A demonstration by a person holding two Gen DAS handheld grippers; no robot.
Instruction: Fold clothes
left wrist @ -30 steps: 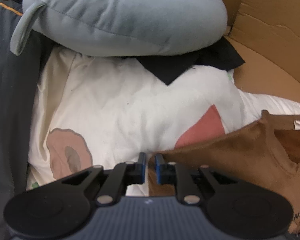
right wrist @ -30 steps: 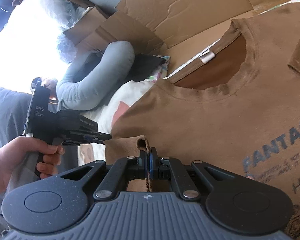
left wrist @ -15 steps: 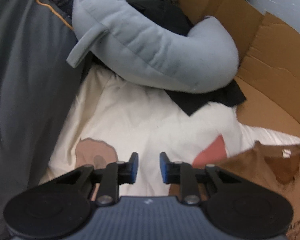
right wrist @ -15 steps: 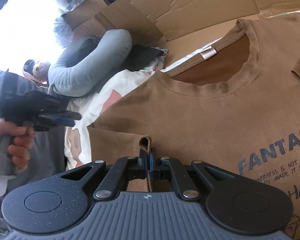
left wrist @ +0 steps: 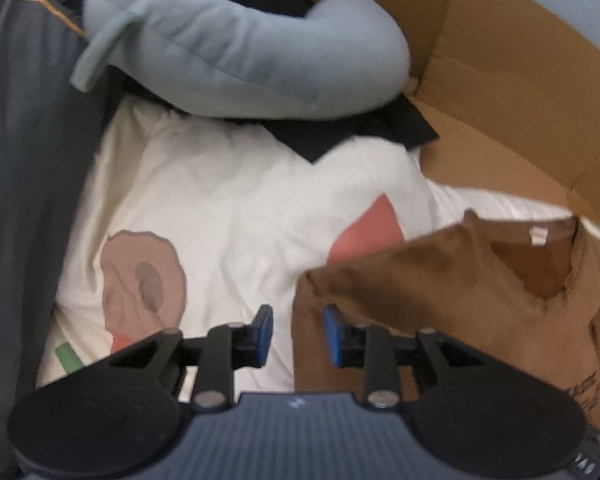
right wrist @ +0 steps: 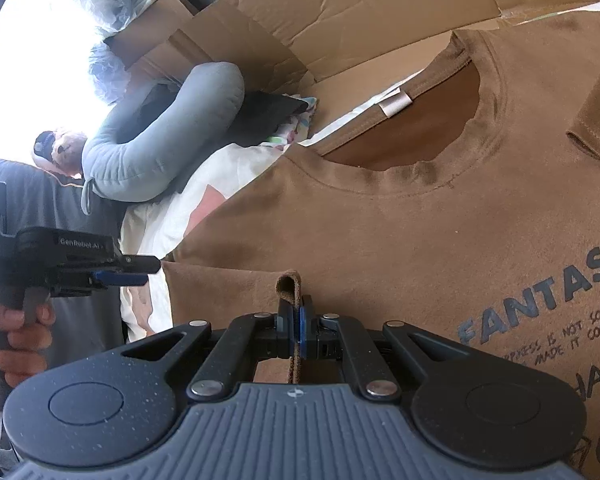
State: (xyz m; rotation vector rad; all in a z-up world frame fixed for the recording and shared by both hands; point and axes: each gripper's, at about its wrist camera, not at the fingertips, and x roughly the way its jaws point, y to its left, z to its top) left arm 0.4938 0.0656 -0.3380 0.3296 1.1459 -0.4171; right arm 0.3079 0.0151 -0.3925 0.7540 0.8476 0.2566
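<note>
Brown t-shirt is spread out on flattened cardboard, neck opening toward the far side and dark "FANTAS..." lettering on its right part. We've got the right gripper clamped tight on a pinched-up fold of the shirt's fabric, a little loop of brown cloth sticking up just past the blue pads. That fold sits on the near left part of the shirt, by the folded-over sleeve area.

Over on the left, our left gripper has its jaws partway apart with nothing between them; they've just been opening. In the left wrist view the blue pads hang above the spot where the shirt's left edge meets a cream cloth with pinkish-brown and red patches; whether anything touches the shirt there we can't tell, it's a bit blurry. From the right wrist view we see that same gripper held in a hand, fingers pointing at the shirt's left edge and just short of it.

Farther off, a grey-blue curved pillow lies on top of some black fabric, at the far end of the cream cloth. Dark grey cloth runs along the left side.
</note>
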